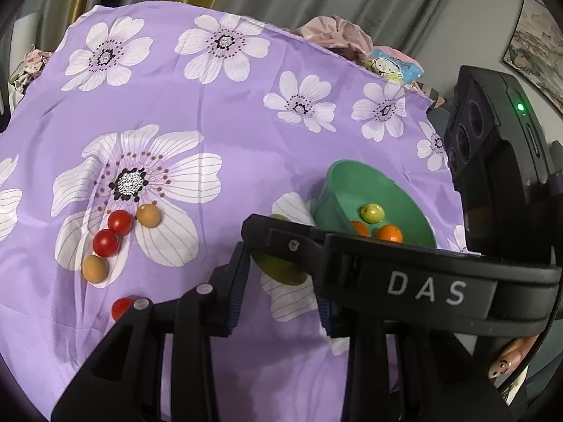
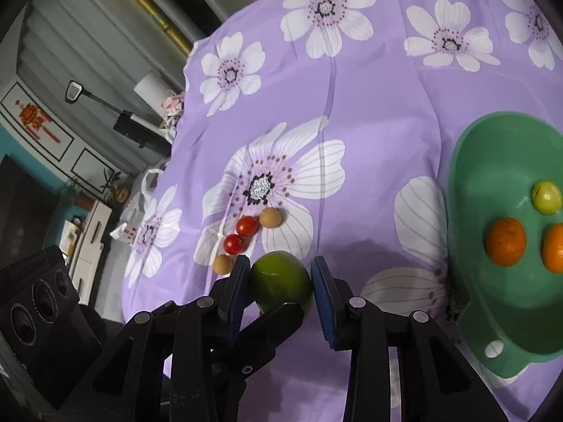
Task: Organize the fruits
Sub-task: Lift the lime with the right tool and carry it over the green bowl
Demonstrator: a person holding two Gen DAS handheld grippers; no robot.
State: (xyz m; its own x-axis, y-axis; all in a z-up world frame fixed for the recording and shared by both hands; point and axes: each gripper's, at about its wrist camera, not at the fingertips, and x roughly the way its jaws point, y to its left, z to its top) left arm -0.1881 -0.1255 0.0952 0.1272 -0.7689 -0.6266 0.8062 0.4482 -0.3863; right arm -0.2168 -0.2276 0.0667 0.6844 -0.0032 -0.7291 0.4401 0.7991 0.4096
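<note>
Fruit count: ten pieces, plus one bowl and two grippers.

Between the pads of the right gripper (image 2: 280, 283) we count one large green fruit (image 2: 281, 281). Beyond its left finger we count two red tomatoes (image 2: 246, 225) and two tan round fruits (image 2: 270, 217); a third red tomato (image 1: 121, 307) shows just left of the left gripper (image 1: 281, 292) fingers. To the right of the fingers, one green bowl (image 2: 471, 183) carries two oranges (image 2: 505, 241) and one small yellow-green fruit (image 2: 546, 197).
</note>
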